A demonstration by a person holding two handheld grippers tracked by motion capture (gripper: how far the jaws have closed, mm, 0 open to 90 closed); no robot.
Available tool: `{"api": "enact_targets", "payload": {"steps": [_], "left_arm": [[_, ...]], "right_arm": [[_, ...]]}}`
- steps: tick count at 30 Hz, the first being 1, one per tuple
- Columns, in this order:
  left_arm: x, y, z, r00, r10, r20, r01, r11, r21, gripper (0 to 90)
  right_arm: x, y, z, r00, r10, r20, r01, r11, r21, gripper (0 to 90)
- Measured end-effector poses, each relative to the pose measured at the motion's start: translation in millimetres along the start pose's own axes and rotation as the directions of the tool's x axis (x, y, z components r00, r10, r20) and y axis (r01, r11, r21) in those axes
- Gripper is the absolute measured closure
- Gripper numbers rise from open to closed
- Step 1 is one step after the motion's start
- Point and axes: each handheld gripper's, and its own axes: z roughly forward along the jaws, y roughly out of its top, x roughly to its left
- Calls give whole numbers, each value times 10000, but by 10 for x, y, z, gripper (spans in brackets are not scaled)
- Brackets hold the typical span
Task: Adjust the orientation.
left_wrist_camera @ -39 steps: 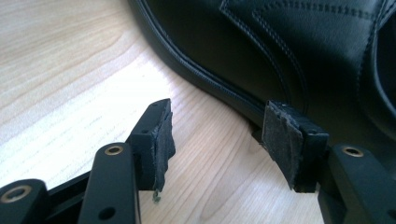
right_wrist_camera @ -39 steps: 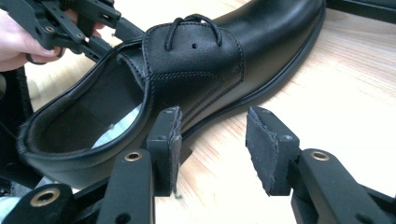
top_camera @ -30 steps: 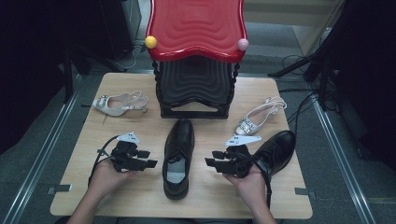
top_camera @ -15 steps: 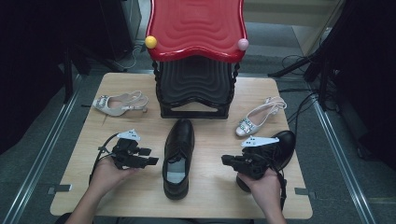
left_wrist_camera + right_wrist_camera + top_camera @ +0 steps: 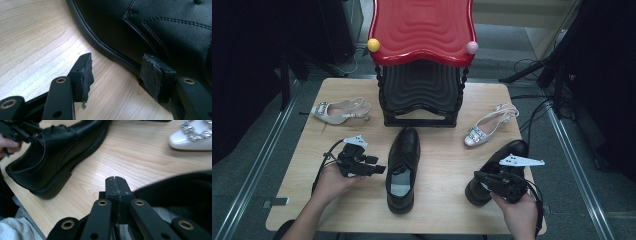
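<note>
Both grippers are held low over the table (image 5: 312, 200), each beside a black shoe. Left gripper (image 5: 371, 166): its jaws are spread wide with nothing between them, and in the left gripper view one pad (image 5: 86, 72) hangs over bare wood while the other sits against the welt of the middle shoe (image 5: 402, 167), so a grasp on that shoe's side seems to be in preparation. Right gripper (image 5: 482, 178): its jaws are pressed together, pad to pad, in the right gripper view (image 5: 116, 185); the collar of the right shoe (image 5: 497, 170) lies just beside and behind them, but whether any leather is pinched cannot be told (the rim there is blurred). That shoe appears tilted, toe away from the person, perhaps lifted at the heel. Two pale heeled sandals are set apart, one at left (image 5: 339, 110), one at right (image 5: 487, 127), flanking a red-and-black rack (image 5: 422, 55) at the far edge, probably the destination for the footwear.
</note>
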Motion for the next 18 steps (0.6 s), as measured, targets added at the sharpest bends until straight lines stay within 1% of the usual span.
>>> {"api": "enact_targets", "payload": {"steps": [1, 2, 3, 4, 5, 6, 8, 10, 11, 12, 13, 14, 15, 18], "left_arm": [[4, 5, 4, 10000, 0, 42, 0, 10000, -7, 429], [8, 9, 8, 10000, 19, 74, -19, 10000, 15, 429], [7, 9, 11, 10000, 26, 66, -26, 10000, 18, 429], [8, 9, 14, 10000, 43, 59, -43, 10000, 50, 429], [8, 9, 20, 10000, 41, 22, -41, 10000, 79, 429], [8, 9, 20, 10000, 41, 22, -41, 10000, 79, 429], [6, 10, 22, 10000, 61, 1, -61, 9999, 105, 429], [0, 7, 22, 10000, 86, -29, -85, 9999, 108, 429], [0, 7, 22, 10000, 86, -29, -85, 9999, 108, 429], [-1, 7, 20, 10000, 85, -44, -84, 9999, 133, 429], [1, 5, 19, 10000, 78, -56, -77, 9999, 151, 429], [1, 5, 19, 10000, 78, -56, -77, 9999, 151, 428], [0, 3, 20, 9999, 64, -84, -63, 9998, 165, 428], [-2, -2, 21, 9999, 67, -101, -65, 9998, 190, 429]], "right_arm": [[-13, -8, -26, 9999, 97, -31, -97, 9999, -25, 900], [-34, -22, -57, 9999, 152, 68, -151, 9998, -91, 900], [-79, -56, -104, 9986, 202, 479, -201, 9998, -13, 900], [-79, -56, -104, 9986, 202, 479, -201, 9998, -13, 900], [-119, -81, -111, 9973, 258, 683, -266, 9996, 110, 900], [-119, -81, -111, 9973, 258, 683, -266, 9996, 110, 900], [-140, -84, -63, 9968, 215, 769, -244, 9990, 364, 900], [-126, -70, 41, 9959, -8, 906, -82, 9951, 989, 900], [-126, -70, 41, 9959, -8, 906, -82, 9951, 989, 900], [-110, -66, 80, 9957, -103, 921, -9, 9927, 1208, 900], [-73, -57, 145, 9942, -331, 1021, 164, 9870, 1598, 900], [-73, -57, 145, 9942, -331, 1021, 164, 9870, 1598, 900], [-59, -56, 172, 9937, -415, 1039, 229, 9843, 1749, 900], [-49, -50, 201, 9944, -350, 997, 166, 9835, 1799, 900]]}}
